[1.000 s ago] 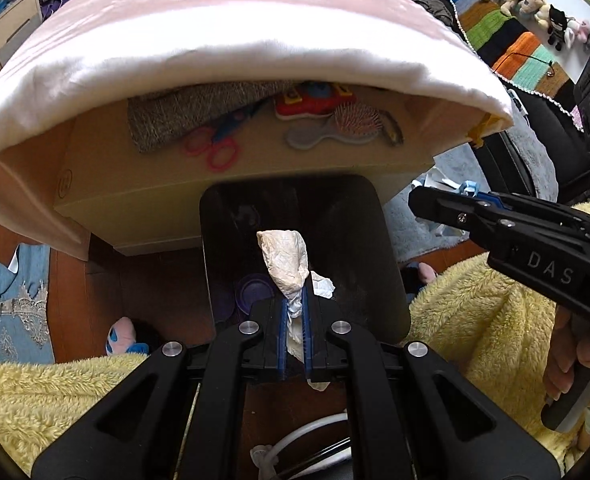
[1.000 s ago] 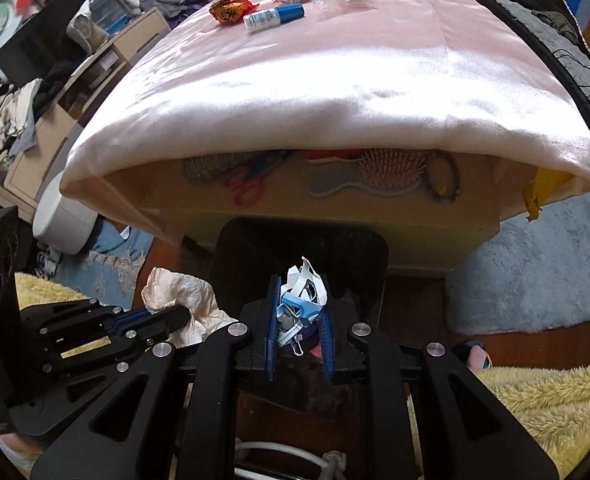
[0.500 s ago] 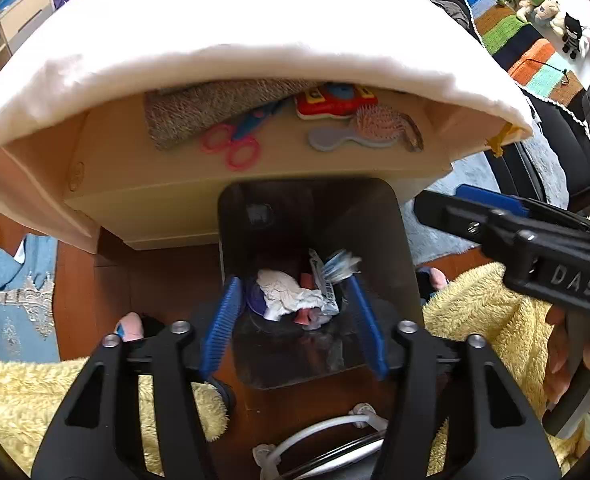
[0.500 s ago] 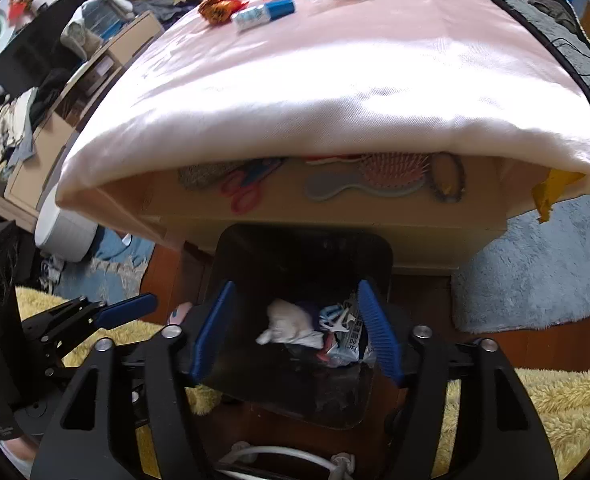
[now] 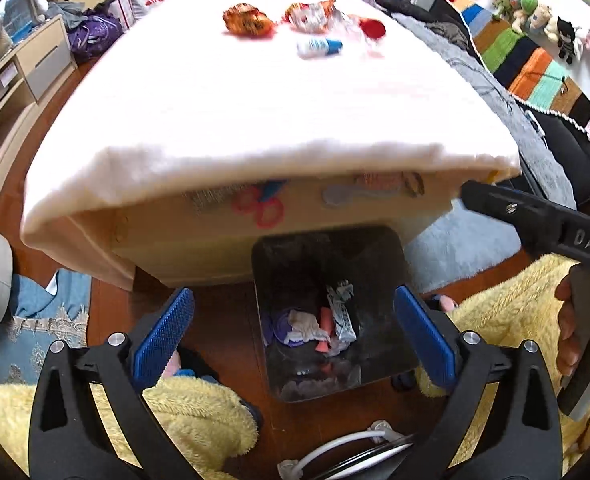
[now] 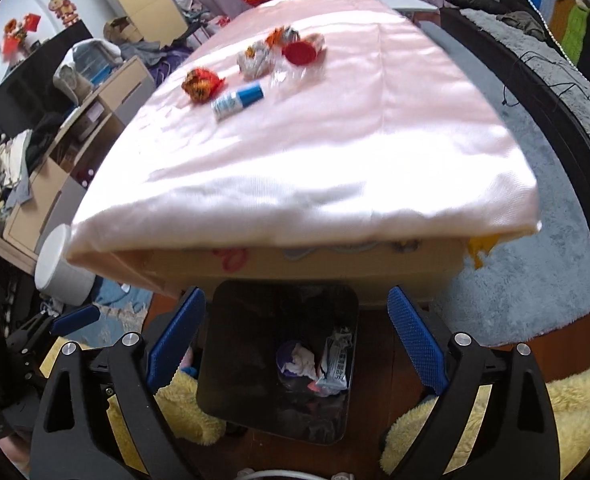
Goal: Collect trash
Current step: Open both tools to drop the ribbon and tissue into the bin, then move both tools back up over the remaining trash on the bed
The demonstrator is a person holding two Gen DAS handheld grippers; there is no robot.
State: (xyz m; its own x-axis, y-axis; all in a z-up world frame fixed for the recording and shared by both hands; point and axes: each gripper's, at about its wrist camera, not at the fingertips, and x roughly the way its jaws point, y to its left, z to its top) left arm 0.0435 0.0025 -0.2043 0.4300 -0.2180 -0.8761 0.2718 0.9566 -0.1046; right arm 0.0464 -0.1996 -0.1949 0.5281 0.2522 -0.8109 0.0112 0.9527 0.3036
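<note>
Plainly, a drop into the black bin [image 5: 375, 248] is just being finished, and more trash on the pink-covered table [image 6: 335, 152] is left to be fetched. Everything is placed here against that bin. To its left, the left gripper [image 5: 295, 334] is held above the opening with its blue knurled pads spread wide and opening further; nothing is gripped between them. Inside the bin, on its dark glossy floor, a crumpled white tissue [image 5: 305, 326], a purple round lid and a creased silver-white wrapper [image 5: 341, 312] are seen lying loose. Right of the bin, the right gripper [image 6: 295, 344] is likewise held over it, its jaws opening and empty. Beyond the bin, well apart on the satin tablecloth, an orange crinkled wrapper [image 6: 201, 84], a small white bottle with a blue cap [image 6: 237, 101], a balled foil wrapper, a piece of clear plastic and a red round lid [image 6: 301, 53] are left. A reach forward and up over the table edge is judged to be called for next, with a light pinch suited to thin, springy foil.
</note>
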